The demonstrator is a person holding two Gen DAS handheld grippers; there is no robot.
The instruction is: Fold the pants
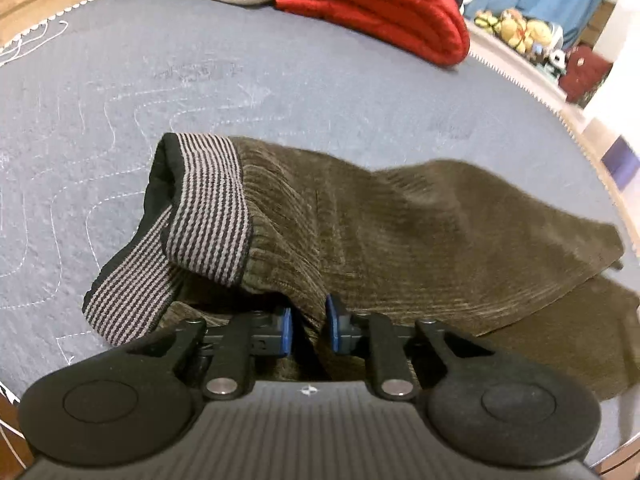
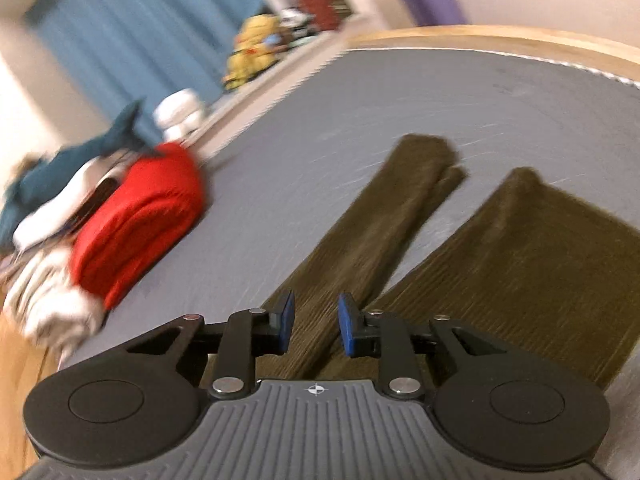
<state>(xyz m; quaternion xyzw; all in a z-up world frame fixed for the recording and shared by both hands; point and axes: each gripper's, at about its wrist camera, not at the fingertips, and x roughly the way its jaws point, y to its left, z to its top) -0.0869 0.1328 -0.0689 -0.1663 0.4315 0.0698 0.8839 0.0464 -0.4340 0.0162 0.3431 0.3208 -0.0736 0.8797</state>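
Pants [image 1: 360, 216] bunched between left tongs [image 1: 308, 328]; leg under right tongs [image 2: 316, 324].

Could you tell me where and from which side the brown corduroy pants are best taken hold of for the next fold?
Probably the striped waistband of the brown corduroy pants. It is a thick, doubled band standing off the grey mat with its mouth gaping, so one pad could slip inside from the open, left side in the left wrist view. The two legs lie flat and splayed, harder to pinch.
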